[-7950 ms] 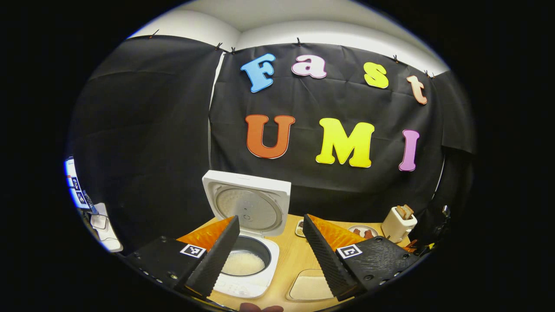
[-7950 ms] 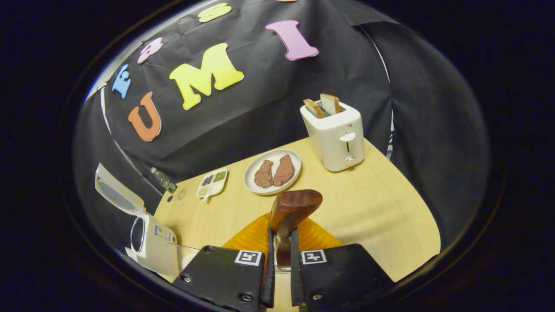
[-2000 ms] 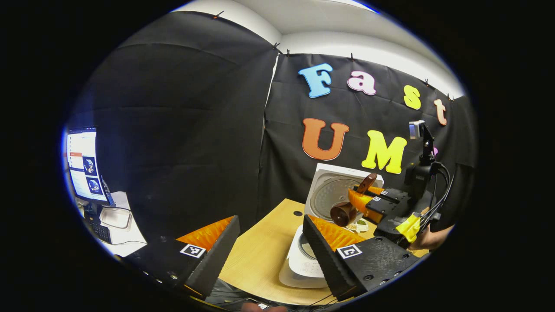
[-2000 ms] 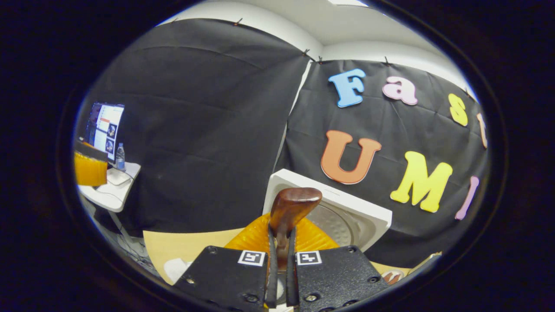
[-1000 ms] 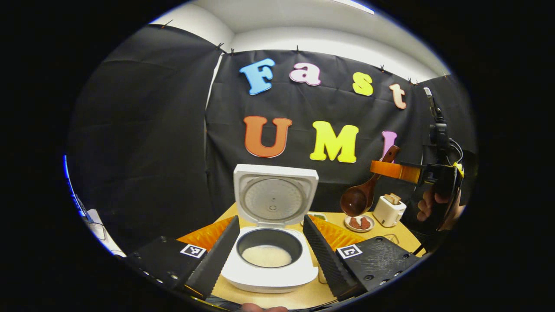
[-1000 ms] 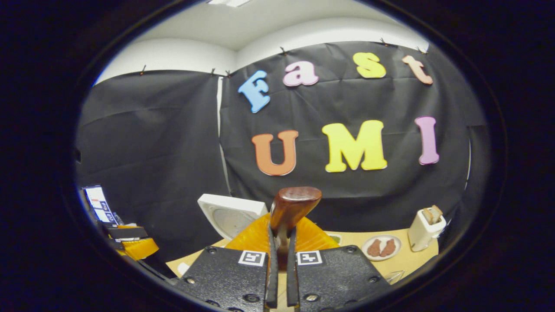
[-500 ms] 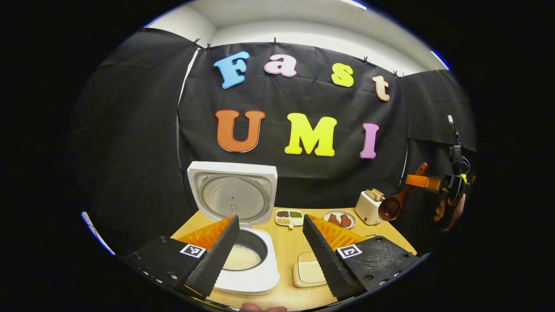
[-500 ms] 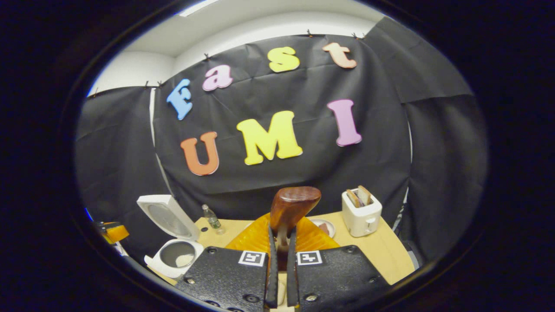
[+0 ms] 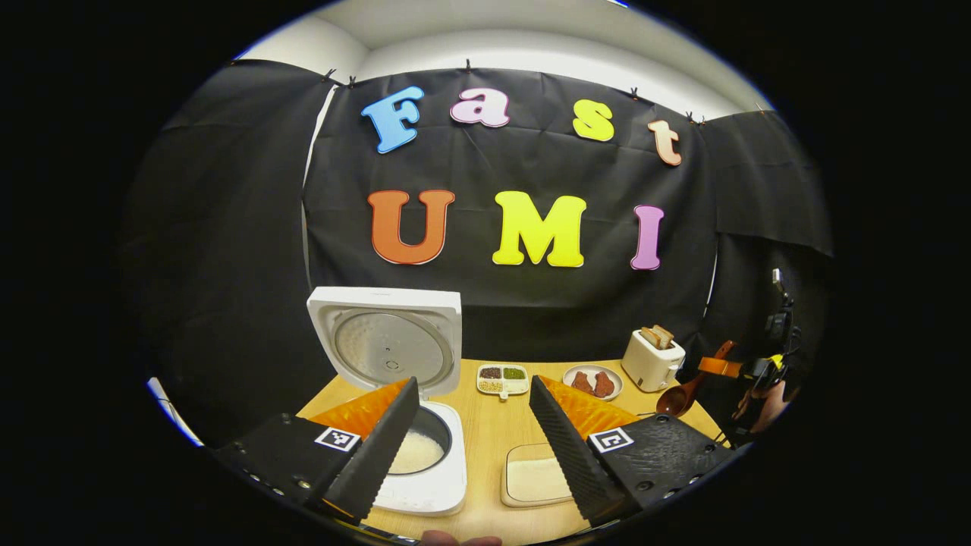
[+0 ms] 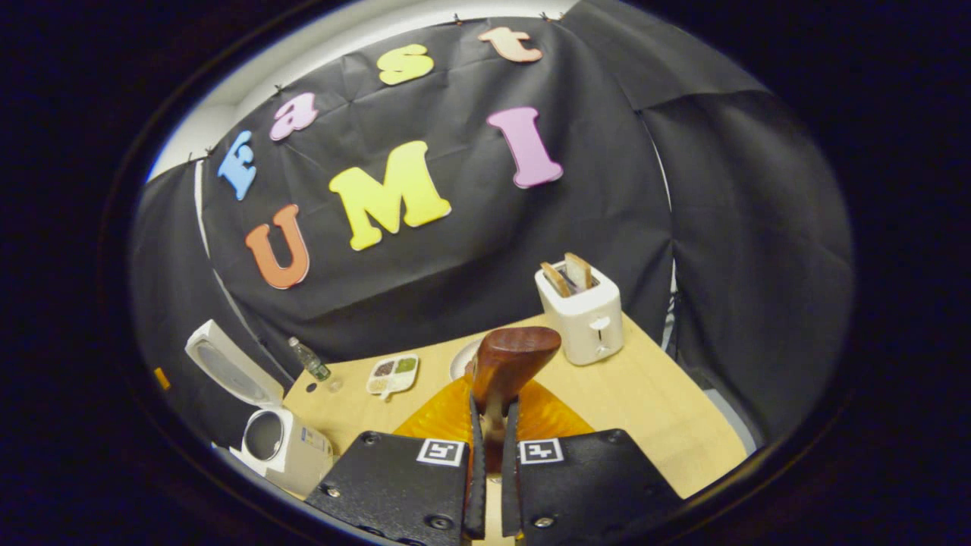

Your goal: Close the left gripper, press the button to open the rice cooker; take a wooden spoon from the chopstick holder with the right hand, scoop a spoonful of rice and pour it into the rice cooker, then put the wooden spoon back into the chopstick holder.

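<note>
Wooden spoon (image 10: pixel 507 364): handle pinched upright in right claw (image 10: pixel 491 485), bowl hanging toward worktop (image 10: pixel 652 402) at 3 o'clock in left gripper view, chopstick holder not discernible; left claw (image 9: pixel 470 436) spread, empty; rice cooker (image 9: pixel 425 470) open at 7 o'clock, rice inside; tray (image 9: pixel 535 481) holds rice.

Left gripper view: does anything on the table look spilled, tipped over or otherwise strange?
Nothing stands out. The rice cooker stands with its lid up and rice inside, the rice dish lies flat beside it, and no grains show on the table. The toaster stands upright. The right gripper is shut on the wooden spoon.
</note>
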{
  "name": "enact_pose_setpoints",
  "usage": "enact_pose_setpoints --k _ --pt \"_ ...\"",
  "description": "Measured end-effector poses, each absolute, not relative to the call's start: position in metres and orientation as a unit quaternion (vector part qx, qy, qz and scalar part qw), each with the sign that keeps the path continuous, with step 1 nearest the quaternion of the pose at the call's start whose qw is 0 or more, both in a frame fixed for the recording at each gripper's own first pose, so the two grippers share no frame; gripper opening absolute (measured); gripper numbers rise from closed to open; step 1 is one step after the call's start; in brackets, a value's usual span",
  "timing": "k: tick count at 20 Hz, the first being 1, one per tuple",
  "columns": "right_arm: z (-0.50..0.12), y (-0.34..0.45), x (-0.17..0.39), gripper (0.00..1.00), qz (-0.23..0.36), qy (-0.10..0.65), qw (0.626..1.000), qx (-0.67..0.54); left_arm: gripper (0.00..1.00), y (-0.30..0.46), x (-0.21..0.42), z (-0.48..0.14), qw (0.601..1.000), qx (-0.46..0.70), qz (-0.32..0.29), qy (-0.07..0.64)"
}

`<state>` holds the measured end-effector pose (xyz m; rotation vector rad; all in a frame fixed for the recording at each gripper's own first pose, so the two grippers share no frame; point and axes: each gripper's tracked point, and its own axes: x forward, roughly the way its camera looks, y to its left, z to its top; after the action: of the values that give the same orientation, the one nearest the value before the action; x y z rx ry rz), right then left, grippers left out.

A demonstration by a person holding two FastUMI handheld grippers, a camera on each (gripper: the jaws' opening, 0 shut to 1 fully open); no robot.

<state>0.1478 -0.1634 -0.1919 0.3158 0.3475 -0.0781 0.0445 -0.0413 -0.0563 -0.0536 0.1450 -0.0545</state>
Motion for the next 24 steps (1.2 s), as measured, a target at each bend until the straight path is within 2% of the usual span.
enact_pose_setpoints --k 10,19,20,21,22,23,24 --pt "-0.283 -0.166 0.175 0.14 -0.041 0.226 0.958 0.173 0.94 -0.040 0.032 -0.063 0.995 -0.026 0.020 0.091" --pt "-0.301 -0.161 0.182 0.26 -0.042 0.223 0.952 0.204 0.94 -0.035 0.037 -0.053 0.996 -0.025 0.019 0.089" --pt "-0.296 -0.163 0.182 0.31 -0.044 0.216 0.955 0.196 0.94 -0.035 0.037 -0.051 0.996 -0.026 0.016 0.086" --pt "-0.291 -0.163 0.181 0.30 -0.044 0.211 0.959 0.185 0.94 -0.036 0.038 -0.048 0.996 -0.028 0.014 0.082" --pt "-0.283 -0.164 0.179 0.45 -0.045 0.206 0.962 0.176 0.94 -0.036 0.039 -0.043 0.996 -0.031 0.010 0.077" --pt "-0.274 -0.166 0.176 0.52 -0.050 0.201 0.963 0.171 0.94 -0.037 0.041 -0.039 0.997 -0.032 0.008 0.072" --pt "-0.263 -0.170 0.172 0.64 -0.055 0.195 0.964 0.171 0.94 -0.034 0.042 -0.033 0.997 -0.031 0.006 0.065"
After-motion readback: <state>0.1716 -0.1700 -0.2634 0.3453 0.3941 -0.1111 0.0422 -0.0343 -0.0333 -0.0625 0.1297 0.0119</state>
